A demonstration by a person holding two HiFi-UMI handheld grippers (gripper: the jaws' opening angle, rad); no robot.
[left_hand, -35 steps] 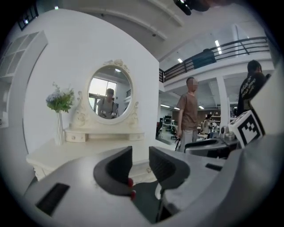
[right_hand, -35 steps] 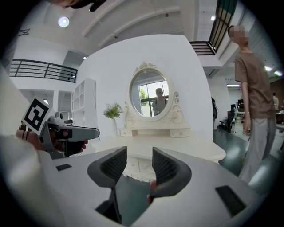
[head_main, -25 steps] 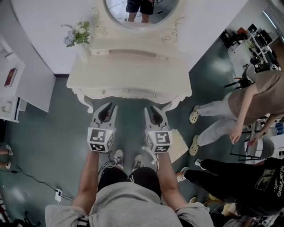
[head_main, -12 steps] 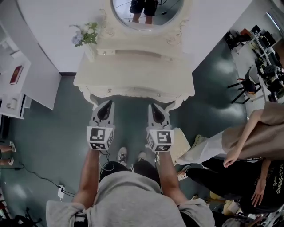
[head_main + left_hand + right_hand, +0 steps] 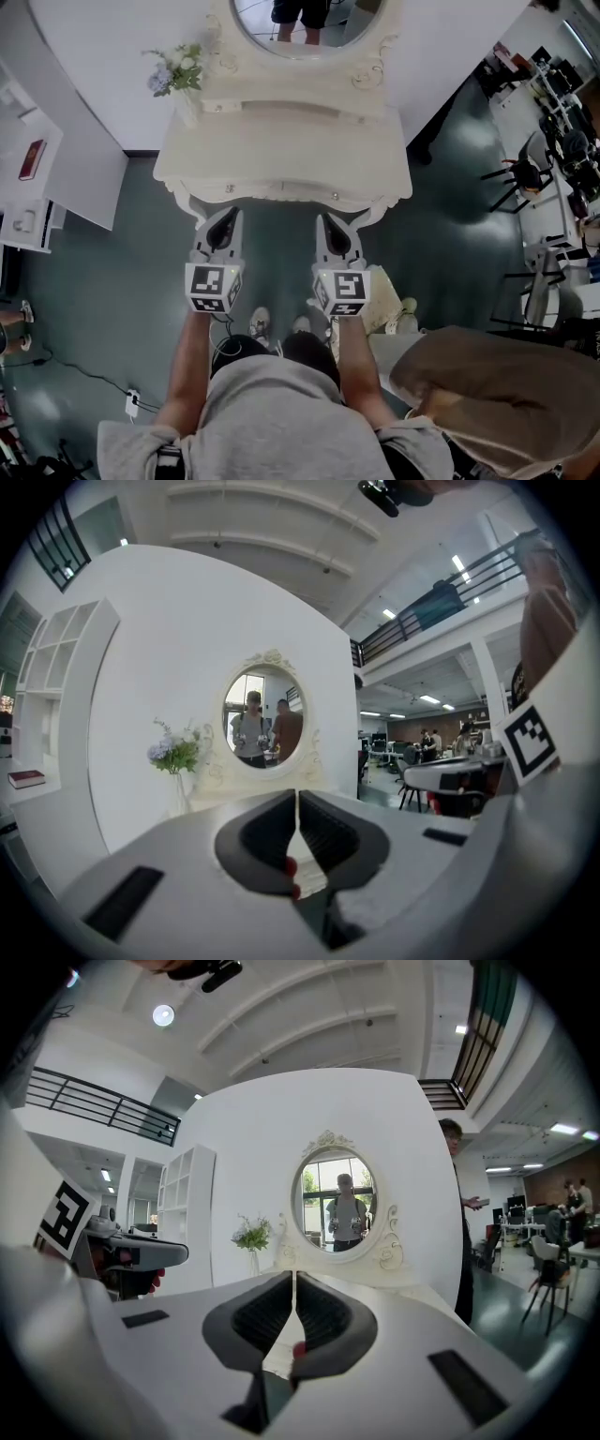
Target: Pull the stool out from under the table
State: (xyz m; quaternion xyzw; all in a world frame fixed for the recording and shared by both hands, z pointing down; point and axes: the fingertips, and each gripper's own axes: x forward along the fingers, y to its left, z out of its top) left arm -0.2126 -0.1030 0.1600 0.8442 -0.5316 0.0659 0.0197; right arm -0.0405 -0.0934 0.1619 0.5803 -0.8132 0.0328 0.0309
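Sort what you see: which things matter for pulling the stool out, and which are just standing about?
Matter for the job:
table; left tool, shut and empty; right tool, shut and empty; cream thing beside the right tool, perhaps the stool.

Just standing about:
mirror; flowers; red book; black chair.

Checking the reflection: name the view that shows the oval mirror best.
The right gripper view: the mirror stands whole and nearly head-on, near the picture's middle. The left gripper view also shows it whole, but off to the left. The head view crops its top.
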